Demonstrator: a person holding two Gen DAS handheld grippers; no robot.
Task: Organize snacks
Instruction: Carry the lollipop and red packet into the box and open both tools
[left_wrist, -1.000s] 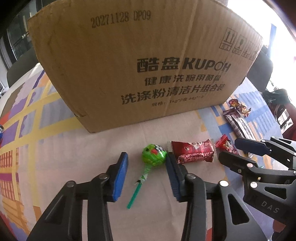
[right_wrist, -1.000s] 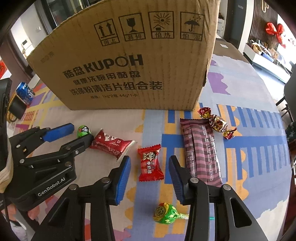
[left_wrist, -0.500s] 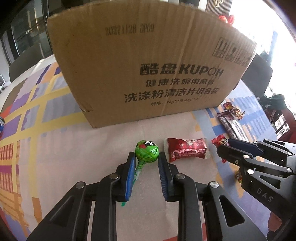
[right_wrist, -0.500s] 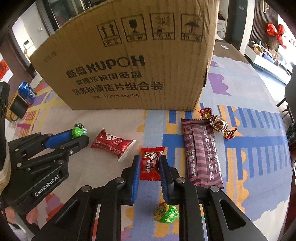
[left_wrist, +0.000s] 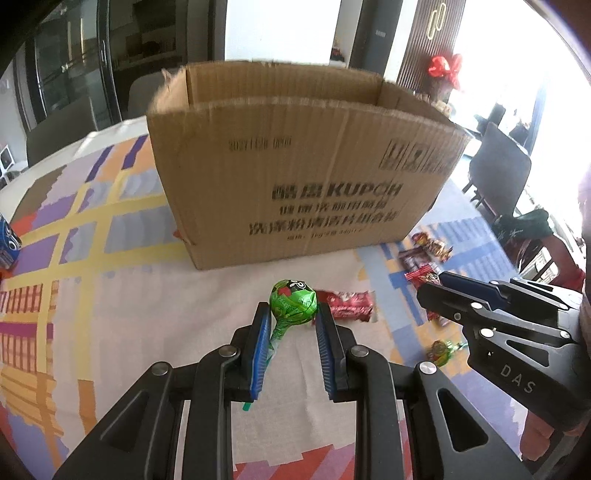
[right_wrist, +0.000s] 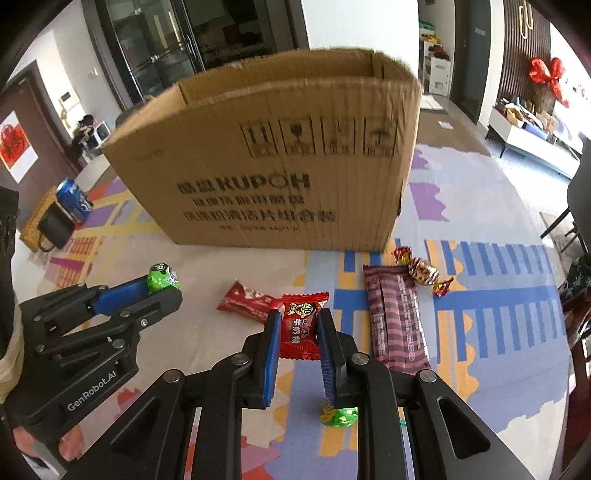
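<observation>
Blue-padded fingers (left_wrist: 260, 343) of the left gripper (left_wrist: 291, 317) clamped on the green lollipop (left_wrist: 293, 302), wrapped head pinched between the tips, stick slanting down and back between the pads, candy clear of the cloth. Fingers (right_wrist: 272, 345) of the right gripper (right_wrist: 298, 325) pressed against both sides of the small red candy packet (right_wrist: 300, 325), held upright between the pads and lifted off the surface. Just beyond the left fingertips and slightly to their right, a red wrapped snack (left_wrist: 349, 302) flat on the patterned tablecloth (left_wrist: 92, 295); same snack (right_wrist: 245, 297) just left of the right fingertips. Right of the right fingers, a long maroon bar (right_wrist: 397, 321) lying lengthwise, and past its far end a cluster of twisted foil candies (right_wrist: 421, 271). Below and behind the right fingertips, a second green lollipop (right_wrist: 341, 413), partly hidden by the right finger. Farther ahead of both pairs of fingers, an open cardboard box (left_wrist: 295, 177) standing upright on the cloth, printed side facing the grippers, inside not visible. Far left of the right fingers, beyond the left gripper, a blue can (right_wrist: 74, 199) beside a woven mat.
</observation>
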